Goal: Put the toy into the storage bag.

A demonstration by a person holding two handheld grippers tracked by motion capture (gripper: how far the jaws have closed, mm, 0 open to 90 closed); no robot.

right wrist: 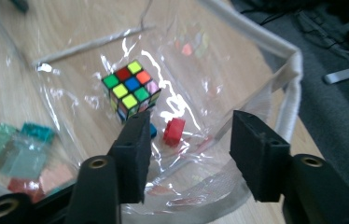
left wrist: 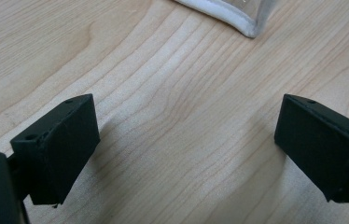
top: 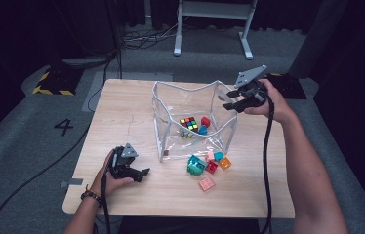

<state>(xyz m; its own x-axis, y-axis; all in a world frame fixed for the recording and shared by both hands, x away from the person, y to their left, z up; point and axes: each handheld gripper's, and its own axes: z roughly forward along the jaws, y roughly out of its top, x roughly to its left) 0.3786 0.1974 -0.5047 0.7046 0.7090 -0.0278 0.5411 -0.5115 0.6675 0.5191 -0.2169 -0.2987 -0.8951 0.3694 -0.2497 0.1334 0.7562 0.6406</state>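
The right gripper (top: pixel 235 103), jaws spread and empty, hangs over the clear bag's (top: pixel 160 127) far-right rim, the red block (right wrist: pixel 174 131) lying directly below inside.

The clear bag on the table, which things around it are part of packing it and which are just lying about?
Part of the job:
clear bag
puzzle cube in the bag
red block in the bag
loose blocks on the table beside the bag
right gripper, open at the bag's rim
left gripper, open over bare table

Lying about:
white stand
floor cables
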